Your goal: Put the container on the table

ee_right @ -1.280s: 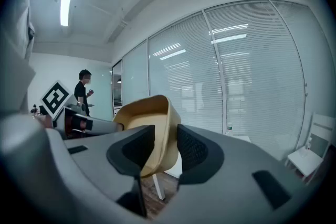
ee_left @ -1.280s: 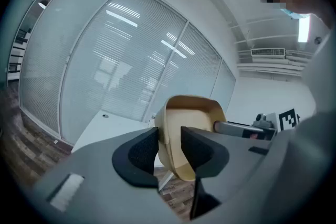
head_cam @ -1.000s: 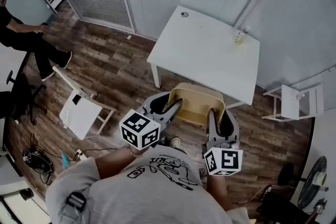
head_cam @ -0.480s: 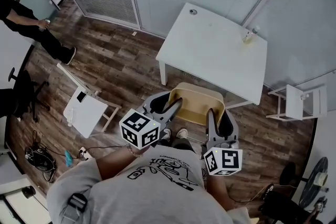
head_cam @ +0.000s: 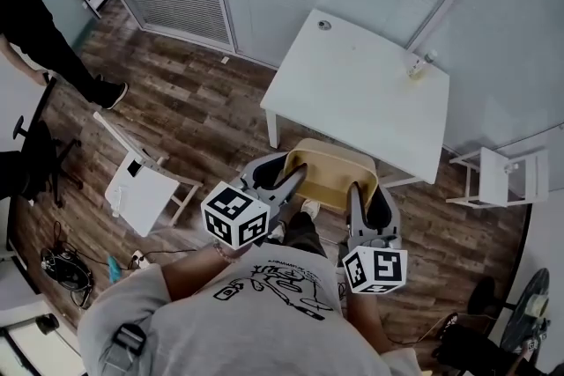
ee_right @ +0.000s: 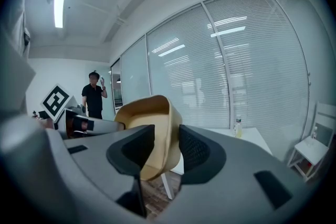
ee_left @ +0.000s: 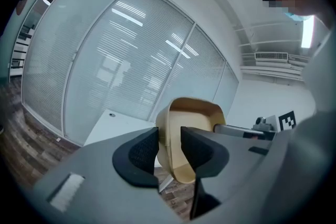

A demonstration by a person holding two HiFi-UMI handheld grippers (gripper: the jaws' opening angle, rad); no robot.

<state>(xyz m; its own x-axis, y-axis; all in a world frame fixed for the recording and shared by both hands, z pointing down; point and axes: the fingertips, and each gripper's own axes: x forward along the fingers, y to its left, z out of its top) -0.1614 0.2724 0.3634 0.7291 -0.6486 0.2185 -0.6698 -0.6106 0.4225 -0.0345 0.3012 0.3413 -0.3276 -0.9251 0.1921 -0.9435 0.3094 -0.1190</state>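
Two grippers are noted, both clamped on one tan container.

- Left gripper: its pads are closed on the container's left wall, one pad inside the rim and one outside, with the wall pinched between them.
- Right gripper: its pads are likewise closed on the right wall, which is gripped from both faces.
- Container: it is held in the air between the two grippers, above the wooden floor and just short of the near edge of the white table. It is not set down. The open top is turned upward. Only plain tan walls and bottom are seen inside.
- Table: a small bottle is stood near the far right corner, and a yellowish fill is made out in its lower part. A small round fitting is seen near the far left corner.
- Surroundings: a white stool is placed on the floor at the left. A person in black is seen at the far left.
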